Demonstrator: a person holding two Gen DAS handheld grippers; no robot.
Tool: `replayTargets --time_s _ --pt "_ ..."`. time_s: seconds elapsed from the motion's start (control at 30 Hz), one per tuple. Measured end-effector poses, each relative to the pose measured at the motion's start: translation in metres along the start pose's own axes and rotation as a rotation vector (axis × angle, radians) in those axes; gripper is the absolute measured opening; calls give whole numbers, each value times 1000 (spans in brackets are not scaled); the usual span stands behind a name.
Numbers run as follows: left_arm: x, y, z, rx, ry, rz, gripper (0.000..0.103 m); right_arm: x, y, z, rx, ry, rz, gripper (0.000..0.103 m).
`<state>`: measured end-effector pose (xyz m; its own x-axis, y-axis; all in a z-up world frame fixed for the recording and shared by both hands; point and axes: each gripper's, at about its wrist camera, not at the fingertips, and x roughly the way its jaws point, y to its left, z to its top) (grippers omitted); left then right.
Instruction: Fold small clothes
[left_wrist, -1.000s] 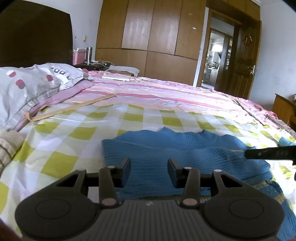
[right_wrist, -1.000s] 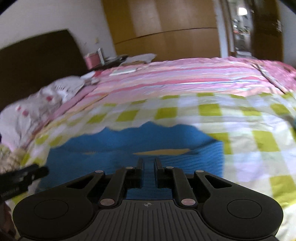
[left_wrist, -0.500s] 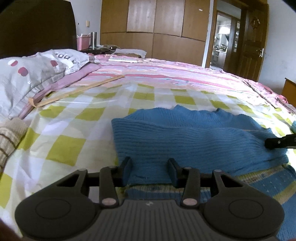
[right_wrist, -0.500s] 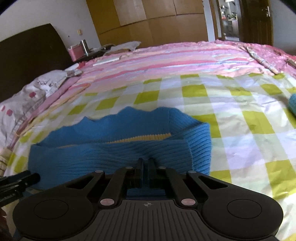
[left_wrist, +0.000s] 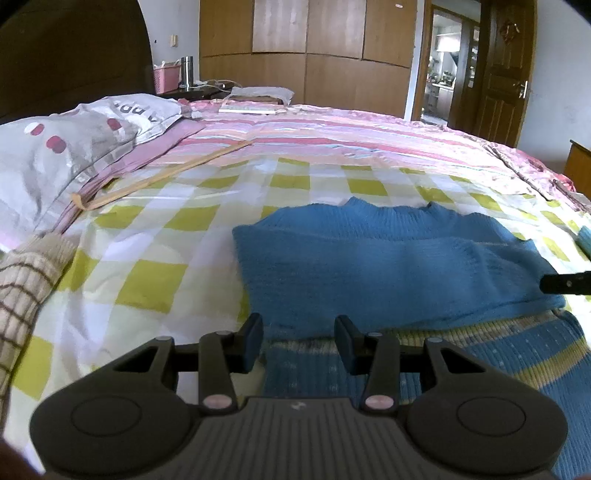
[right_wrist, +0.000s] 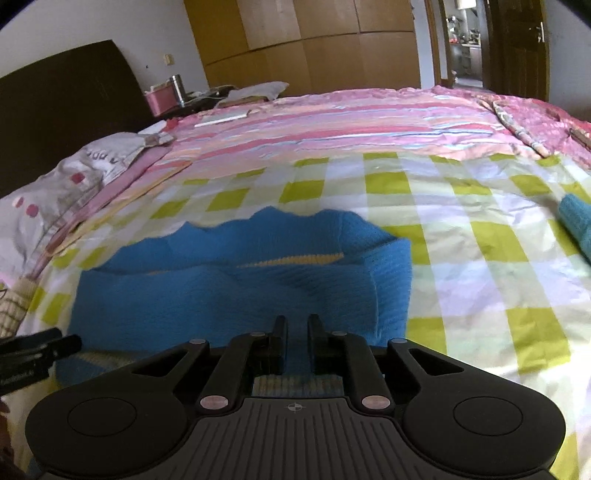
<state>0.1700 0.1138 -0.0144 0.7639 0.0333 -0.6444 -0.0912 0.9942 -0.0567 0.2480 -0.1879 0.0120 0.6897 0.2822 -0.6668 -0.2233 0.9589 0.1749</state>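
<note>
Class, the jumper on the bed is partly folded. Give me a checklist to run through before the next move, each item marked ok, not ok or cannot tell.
1. Blue jumper lies on the bed cover, one part folded over: ok.
2. Fold lies smooth: not ok, its right end is bunched up.
3. Left tool open, nothing pinched: ok.
4. Right tool free of the cloth: cannot tell. Its jaws have just been opening, and the jumper shows in the narrow gap.
5. Wooden stick lies apart from the jumper: ok.
</note>
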Motion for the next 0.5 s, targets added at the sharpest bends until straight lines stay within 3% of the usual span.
replayTargets --time_s 0.5 --pt "-49 -9 -23 37 35 -20 48 -53 15 -32 -21 11 29 14"
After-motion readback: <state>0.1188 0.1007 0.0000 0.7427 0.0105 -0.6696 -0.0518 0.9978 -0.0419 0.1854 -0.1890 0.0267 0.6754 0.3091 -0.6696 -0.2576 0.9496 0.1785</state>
